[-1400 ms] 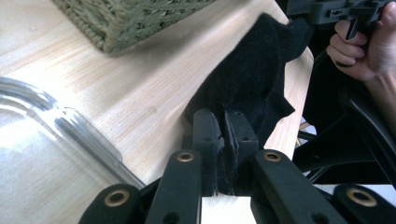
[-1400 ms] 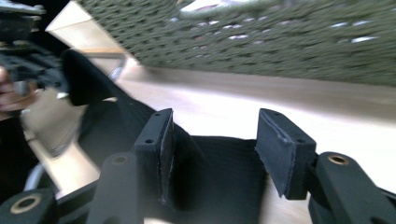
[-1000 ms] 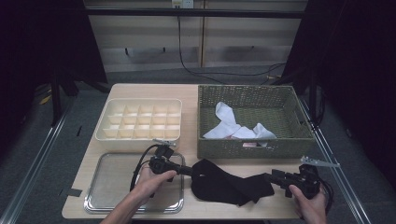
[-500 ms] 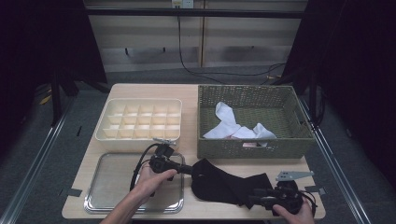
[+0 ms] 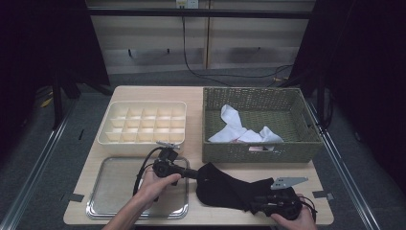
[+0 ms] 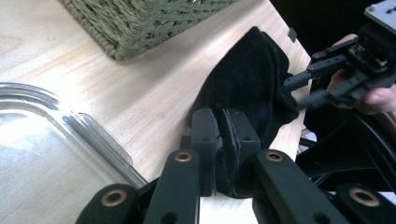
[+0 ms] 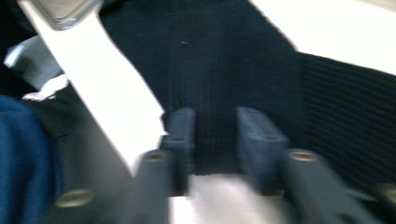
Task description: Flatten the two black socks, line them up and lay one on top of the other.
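A black sock (image 5: pixel 225 188) lies flat on the wooden table near its front edge. My left gripper (image 5: pixel 196 175) is shut on the sock's left edge; in the left gripper view the jaws (image 6: pixel 222 117) pinch a fold of the black sock (image 6: pixel 247 84). At the sock's right end sits my right gripper (image 5: pixel 254 201), held low by the table's front edge. The right gripper view is blurred, but my right gripper (image 7: pixel 215 122) has its jaws apart with the ribbed black sock (image 7: pixel 224 60) lying between them. The right gripper (image 6: pixel 303 89) also appears far off in the left gripper view, fingers apart.
A wicker basket (image 5: pixel 258 152) with white socks (image 5: pixel 234 125) stands behind the black sock, its corner (image 6: pixel 140 23) close by. A cream compartment box (image 5: pixel 103 139) sits at back left. A shallow metal tray (image 5: pixel 115 189) lies under my left hand.
My right gripper has moved left and toward the table's front edge, onto the sock's right end. The left gripper has stayed in place, still shut on the sock.
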A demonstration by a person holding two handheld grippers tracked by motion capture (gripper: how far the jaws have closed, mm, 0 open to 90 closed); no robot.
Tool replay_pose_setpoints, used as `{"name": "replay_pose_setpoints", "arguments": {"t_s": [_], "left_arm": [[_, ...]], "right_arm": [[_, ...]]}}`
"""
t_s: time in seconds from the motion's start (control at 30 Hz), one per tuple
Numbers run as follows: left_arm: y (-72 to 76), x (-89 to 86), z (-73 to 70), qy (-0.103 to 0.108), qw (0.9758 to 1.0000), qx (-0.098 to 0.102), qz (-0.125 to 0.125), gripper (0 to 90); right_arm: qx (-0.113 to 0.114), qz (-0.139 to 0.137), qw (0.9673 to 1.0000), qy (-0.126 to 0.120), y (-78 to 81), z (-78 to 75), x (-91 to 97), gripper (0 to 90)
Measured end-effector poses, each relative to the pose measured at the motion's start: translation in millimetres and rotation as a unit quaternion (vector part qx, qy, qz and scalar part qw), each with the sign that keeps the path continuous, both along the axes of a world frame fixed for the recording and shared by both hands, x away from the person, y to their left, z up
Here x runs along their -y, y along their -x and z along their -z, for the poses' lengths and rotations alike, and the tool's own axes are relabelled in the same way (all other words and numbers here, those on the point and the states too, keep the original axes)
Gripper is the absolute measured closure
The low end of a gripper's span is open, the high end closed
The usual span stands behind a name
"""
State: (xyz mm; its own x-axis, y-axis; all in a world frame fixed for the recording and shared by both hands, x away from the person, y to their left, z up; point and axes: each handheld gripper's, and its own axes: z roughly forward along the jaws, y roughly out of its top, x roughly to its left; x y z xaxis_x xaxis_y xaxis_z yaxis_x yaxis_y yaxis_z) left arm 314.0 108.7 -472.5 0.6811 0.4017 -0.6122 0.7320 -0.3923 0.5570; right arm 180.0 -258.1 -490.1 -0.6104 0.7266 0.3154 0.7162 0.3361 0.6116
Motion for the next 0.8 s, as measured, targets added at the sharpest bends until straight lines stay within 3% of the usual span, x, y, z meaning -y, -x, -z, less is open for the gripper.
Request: {"name": "replay_pose_setpoints", "arguments": {"t_s": [0.1,0.17,0.2,0.37,0.5,0.53,0.6,0.63,0.77,0.8], "left_arm": [[1.5,0.0,-1.1,0.003,1.0000,0.000,0.004,84.7],[1.3,-0.3,-1.2,0.003,1.0000,0.002,0.007,85.4],[1.4,-0.6,-1.5,0.004,0.9999,0.003,0.009,85.9],[8.4,0.7,-6.8,0.013,0.9997,0.008,0.022,90.0],[12.3,3.2,-8.9,0.012,0.9994,0.015,0.027,89.9],[11.9,5.2,-8.6,-0.001,0.9996,0.025,0.014,85.7],[10.9,9.1,-7.8,-0.021,0.9983,0.049,0.023,78.4],[9.6,10.6,-7.6,-0.025,0.9981,0.052,0.021,73.7],[-2.0,17.2,-6.7,-0.019,0.9985,0.051,-0.006,63.1],[-4.5,19.8,-5.5,-0.027,0.9983,0.050,-0.010,61.2]], "right_arm": [[-0.016,0.009,0.9997,-0.014,-2.9,-0.2,4.9,86.5],[-0.017,0.005,0.9995,-0.025,-2.7,-2.7,6.4,87.3],[-0.019,0.006,0.9989,-0.043,-2.3,-5.2,8.9,87.5],[-0.003,0.027,0.9935,-0.110,0.1,-29.9,29.5,87.8],[0.009,0.027,0.9912,-0.129,4.6,-49.9,39.4,87.8],[0.009,0.033,0.9909,-0.130,5.7,-52.4,40.8,87.7],[-0.001,0.043,0.9904,-0.131,5.3,-51.6,43.0,87.7],[-0.004,0.048,0.9908,-0.127,3.9,-48.7,44.0,87.7],[-0.021,0.071,0.9869,-0.144,-5.0,-35.1,52.5,86.9],[-0.025,0.076,0.9857,-0.148,-7.2,-32.2,55.5,86.4]]}}
